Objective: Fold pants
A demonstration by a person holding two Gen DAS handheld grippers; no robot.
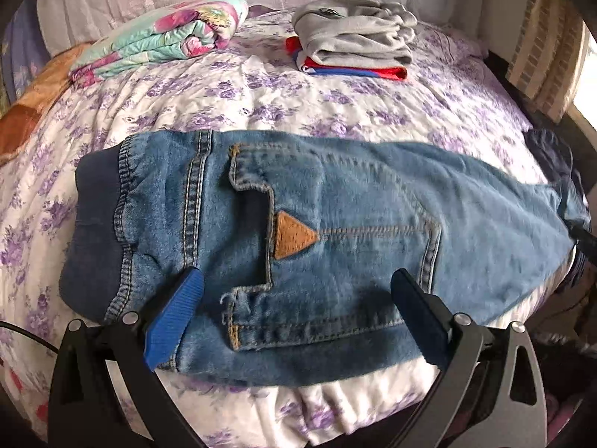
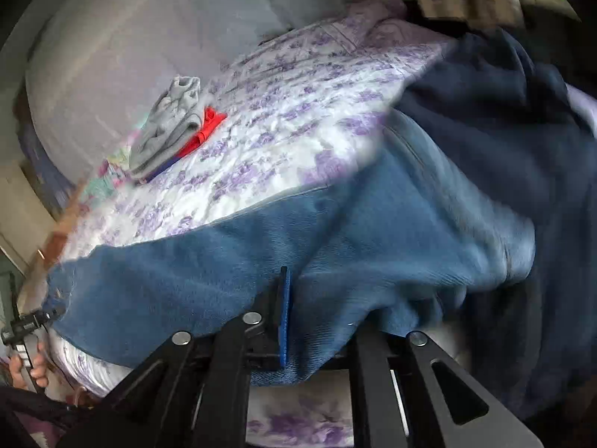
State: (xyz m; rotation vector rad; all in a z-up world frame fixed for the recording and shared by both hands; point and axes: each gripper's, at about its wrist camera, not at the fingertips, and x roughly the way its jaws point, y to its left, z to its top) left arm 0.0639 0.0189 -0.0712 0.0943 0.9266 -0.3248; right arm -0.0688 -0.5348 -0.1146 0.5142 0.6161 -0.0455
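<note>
Blue denim pants [image 1: 335, 201] with a dark blue ribbed waistband [image 1: 93, 224] lie across the near side of the bed, back pocket with a tan triangle patch up. My left gripper [image 1: 294, 287] is open, its blue-padded fingers [image 1: 175, 321] spread wide just over the seat of the pants near the front edge. My right gripper [image 2: 289, 298] is shut on the leg end of the pants [image 2: 261, 261] and lifts the denim; one blue pad shows, the other finger is hidden under cloth. The dark cuff [image 2: 485, 119] bunches beyond it.
The bed has a white quilt with purple flowers [image 1: 298, 100]. A folded floral blanket [image 1: 164, 33] lies at the back left. A stack of folded grey and red-blue clothes [image 1: 354, 37] lies at the back middle, also in the right wrist view [image 2: 175, 127].
</note>
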